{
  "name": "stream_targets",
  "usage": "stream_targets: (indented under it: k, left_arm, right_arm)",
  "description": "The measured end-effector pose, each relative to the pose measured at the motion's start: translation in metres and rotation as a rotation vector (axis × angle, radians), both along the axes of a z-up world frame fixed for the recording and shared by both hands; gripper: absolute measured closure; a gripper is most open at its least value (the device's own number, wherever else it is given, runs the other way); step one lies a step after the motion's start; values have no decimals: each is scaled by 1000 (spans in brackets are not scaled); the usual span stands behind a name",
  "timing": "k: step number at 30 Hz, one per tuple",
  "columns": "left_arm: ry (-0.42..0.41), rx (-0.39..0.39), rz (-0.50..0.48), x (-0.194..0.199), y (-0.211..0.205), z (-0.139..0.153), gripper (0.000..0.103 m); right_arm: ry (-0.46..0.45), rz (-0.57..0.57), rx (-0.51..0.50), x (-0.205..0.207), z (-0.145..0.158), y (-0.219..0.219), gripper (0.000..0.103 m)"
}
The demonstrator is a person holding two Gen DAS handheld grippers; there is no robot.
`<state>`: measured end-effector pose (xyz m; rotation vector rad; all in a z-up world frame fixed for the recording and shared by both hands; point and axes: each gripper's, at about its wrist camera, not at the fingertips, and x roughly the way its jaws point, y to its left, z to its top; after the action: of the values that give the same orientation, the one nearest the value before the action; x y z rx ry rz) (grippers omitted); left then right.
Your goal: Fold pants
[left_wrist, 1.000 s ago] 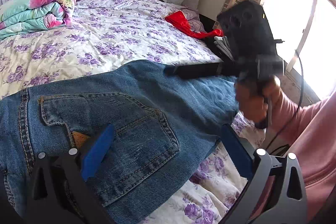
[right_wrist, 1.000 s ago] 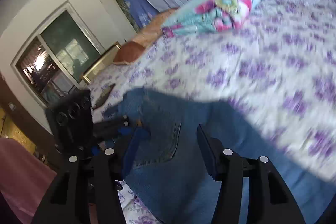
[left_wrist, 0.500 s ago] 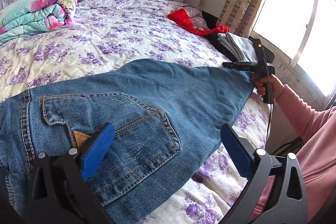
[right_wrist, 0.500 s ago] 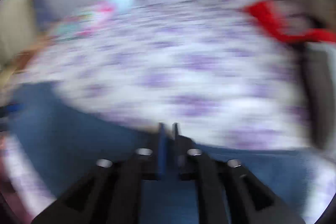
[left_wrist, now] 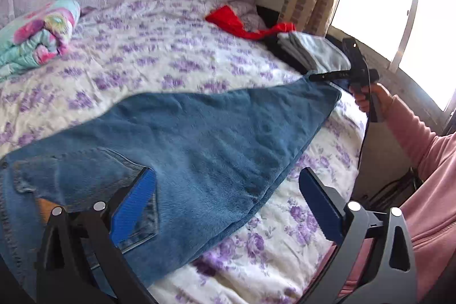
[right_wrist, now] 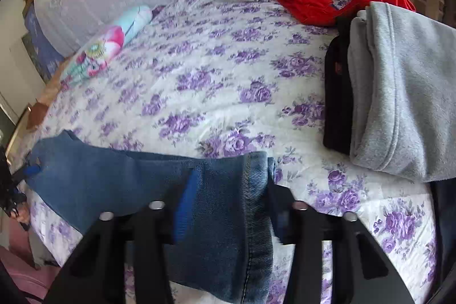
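Blue jeans [left_wrist: 199, 138] lie flat along the near edge of a bed with a purple-flowered cover [left_wrist: 159, 61]. Their back pocket [left_wrist: 85, 178] is at the lower left of the left wrist view. My left gripper [left_wrist: 228, 207] is open above the waist end, one blue pad over the pocket. My right gripper [right_wrist: 230, 207] is open at the hem [right_wrist: 253, 218], its fingers either side of the leg end. It shows in the left wrist view [left_wrist: 327, 76] at the far leg end. Whether the pads touch the cloth I cannot tell.
A folded grey garment [right_wrist: 399, 93] on a black one [right_wrist: 337, 93] lies just right of the hem. A red cloth [right_wrist: 310, 2] lies behind it. A rolled colourful blanket [left_wrist: 37, 39] sits at the far left. Curtain and window [left_wrist: 384, 4] are on the right.
My right gripper swung from the waist end to the leg hem, shut on the way and is now open. The leg lies stretched out flat. The left gripper barely moved.
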<state>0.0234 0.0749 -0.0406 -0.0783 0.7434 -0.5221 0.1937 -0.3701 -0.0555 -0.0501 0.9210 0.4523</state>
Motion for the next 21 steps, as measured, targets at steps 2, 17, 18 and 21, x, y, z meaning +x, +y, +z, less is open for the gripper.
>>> stream_targets:
  k: [2, 17, 18, 21]
  left_arm:
    - [34, 6, 10, 8, -2, -12, 5]
    - [27, 8, 4, 6, -4, -13, 5]
    - [25, 9, 4, 6, -4, -13, 5]
    - [26, 6, 2, 7, -4, -13, 5]
  right_arm:
    - [-89, 2, -9, -13, 15, 4, 91]
    - [-292, -208, 224, -72, 24, -49, 59]
    - [-313, -179, 250, -79, 27, -42, 59]
    - [-235, -104, 297, -87, 1, -18, 56]
